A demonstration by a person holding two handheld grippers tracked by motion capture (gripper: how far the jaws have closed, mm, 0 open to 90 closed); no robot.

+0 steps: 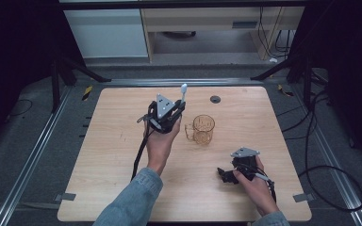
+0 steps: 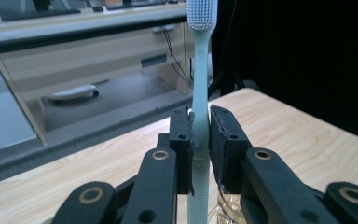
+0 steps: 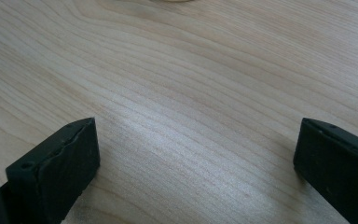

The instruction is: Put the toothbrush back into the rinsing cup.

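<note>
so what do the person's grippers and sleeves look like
Both grippers are black. The left gripper and the right gripper each carry a grey three-cornered plate on top and trail a black cable. Their linkage arms have brass-coloured pivot rings, and the pads are flat black blocks. The sleeves are blue denim.

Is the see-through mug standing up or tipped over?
Standing up. The mug sits on its base on the table, round mouth facing up and handle out to the side.

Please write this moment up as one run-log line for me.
left gripper: shut on toothbrush, bristles up | right gripper: open, low over table | cup: upright, untouched
</note>
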